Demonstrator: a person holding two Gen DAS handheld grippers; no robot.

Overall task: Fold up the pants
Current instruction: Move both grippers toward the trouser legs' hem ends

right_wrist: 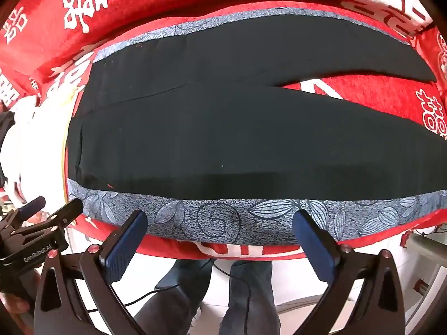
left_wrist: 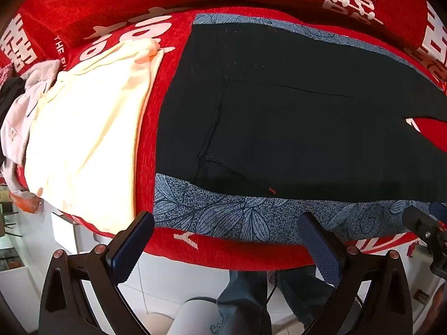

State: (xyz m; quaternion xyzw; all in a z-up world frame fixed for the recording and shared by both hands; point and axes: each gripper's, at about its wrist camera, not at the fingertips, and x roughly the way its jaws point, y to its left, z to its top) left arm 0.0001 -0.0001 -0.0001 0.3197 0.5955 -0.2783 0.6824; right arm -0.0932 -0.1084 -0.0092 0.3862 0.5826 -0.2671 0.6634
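Left wrist view: left gripper [left_wrist: 226, 240] and right gripper [right_wrist: 220, 238] gape wide at the bottom, holding nothing. Beyond, black pants [right_wrist: 237, 134] lie flat mid-frame on a floral cloth [right_wrist: 218, 220]; soft, light, limp, best pinched at waistband or hems.

The counter [left_wrist: 223, 251] is covered with a red cloth [right_wrist: 377, 95] that has white characters printed on it. On this cloth lies a blue-grey mat [right_wrist: 223, 220] with a leaf pattern, reaching close to the near edge. The black pants [right_wrist: 223, 139] lie flat on the mat, with the two legs spread apart toward the right, so a wedge of red cloth shows between them. Beside the mat, on the left, a cream garment [left_wrist: 89, 128] lies on the red cloth, and more clothes [left_wrist: 19, 117] are piled just beyond it at the left edge.
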